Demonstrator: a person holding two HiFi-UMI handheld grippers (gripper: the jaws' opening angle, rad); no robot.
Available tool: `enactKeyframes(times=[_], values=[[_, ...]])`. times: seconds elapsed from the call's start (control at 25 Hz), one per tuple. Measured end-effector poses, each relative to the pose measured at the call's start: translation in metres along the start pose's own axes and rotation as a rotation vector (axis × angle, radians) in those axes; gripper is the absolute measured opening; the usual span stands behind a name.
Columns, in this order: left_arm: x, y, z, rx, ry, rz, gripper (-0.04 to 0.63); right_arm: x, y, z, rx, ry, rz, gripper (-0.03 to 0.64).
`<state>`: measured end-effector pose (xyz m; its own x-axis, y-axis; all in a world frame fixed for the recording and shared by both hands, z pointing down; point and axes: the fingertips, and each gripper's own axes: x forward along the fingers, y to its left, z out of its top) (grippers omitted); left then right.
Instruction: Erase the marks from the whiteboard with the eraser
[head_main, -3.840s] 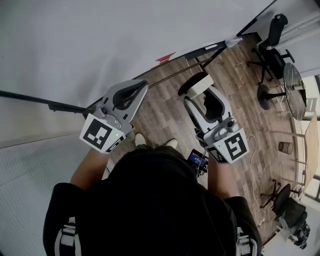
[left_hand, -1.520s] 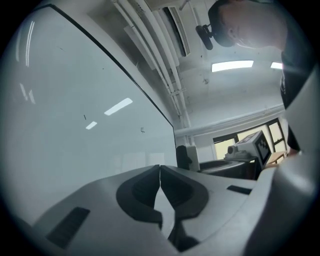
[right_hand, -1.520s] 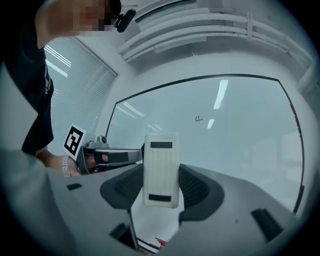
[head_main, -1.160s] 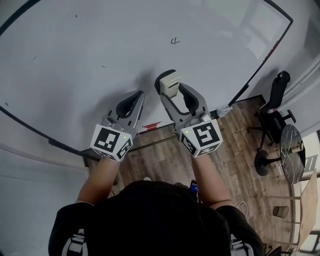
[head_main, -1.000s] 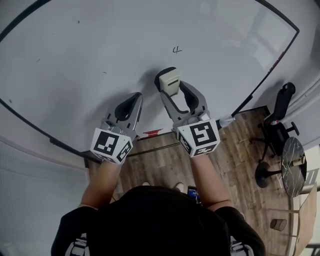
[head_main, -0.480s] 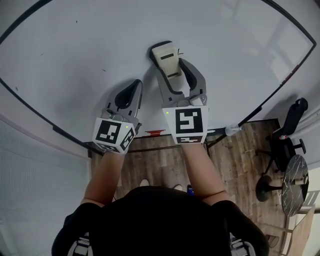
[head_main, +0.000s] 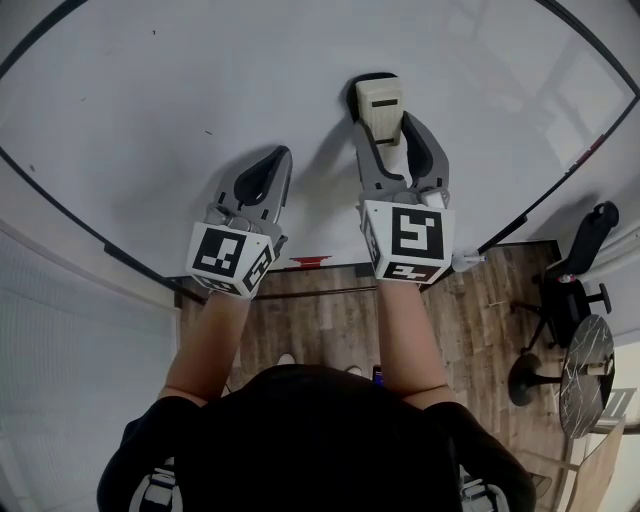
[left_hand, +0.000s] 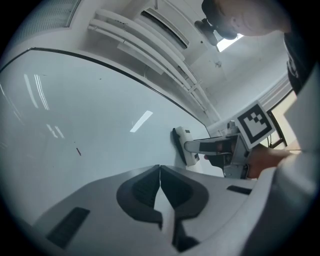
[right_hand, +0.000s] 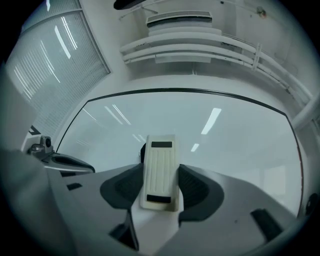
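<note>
My right gripper (head_main: 388, 124) has its jaws clamped on the cream, ribbed, rectangular whiteboard eraser (head_main: 381, 100); in the right gripper view the eraser (right_hand: 160, 169) stands lengthwise between the dark inner pads, gripped on both long sides, its far end past my right gripper's (right_hand: 161, 176) tips. From the left gripper view the eraser (left_hand: 183, 145) shows a dark felt face turned to the large white glossy whiteboard (head_main: 180, 80) and lying against it, with my right gripper (left_hand: 212, 147) reaching in from the right. The eraser sits well inside the board, apart from the black-framed lower edge and from the right edge.

My left gripper (head_main: 281, 154) has its jaws closed together with nothing between them; in its own view my left gripper's (left_hand: 160, 168) two dark pads meet along one thin line. Its tips point at the board, to the left of the eraser and nearer the lower edge; I cannot tell whether they touch the surface. Its tip (right_hand: 65, 161) also shows at the left of the right gripper view, before the whiteboard (right_hand: 230, 145).

A short dark pen stroke (head_main: 208, 132) lies on the board left of my left gripper, nearer the left edge; it (left_hand: 78, 151) shows again in the left gripper view. Below the board's lower edge lies brown wood-plank floor (head_main: 320, 320); a black swivel office chair (head_main: 588, 250) stands on it at the right.
</note>
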<state>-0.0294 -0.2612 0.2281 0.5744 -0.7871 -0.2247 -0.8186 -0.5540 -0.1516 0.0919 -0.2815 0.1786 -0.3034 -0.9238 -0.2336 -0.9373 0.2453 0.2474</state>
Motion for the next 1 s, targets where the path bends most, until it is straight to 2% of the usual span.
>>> enactKeyframes(times=[0.32,0.44,0.8,0.88,1.0], values=[[-0.001,0.005,-0.007,-0.008,0.008,0.009,0.006,-0.014,-0.074,-0.019,0.054,0.021,-0.146,0.221],[-0.003,0.008,-0.006,-0.008,0.006,0.016,0.006,-0.018,-0.09,-0.024,0.077,0.031,-0.168,0.221],[-0.006,0.012,0.001,0.0,-0.007,0.025,0.006,-0.026,-0.075,-0.019,0.083,0.053,-0.123,0.221],[-0.006,0.013,0.005,0.002,-0.012,0.027,0.006,-0.028,-0.059,-0.007,0.049,0.042,-0.099,0.221],[-0.009,0.015,0.009,0.005,-0.02,0.03,0.006,-0.028,-0.02,0.015,-0.058,0.023,-0.054,0.221]])
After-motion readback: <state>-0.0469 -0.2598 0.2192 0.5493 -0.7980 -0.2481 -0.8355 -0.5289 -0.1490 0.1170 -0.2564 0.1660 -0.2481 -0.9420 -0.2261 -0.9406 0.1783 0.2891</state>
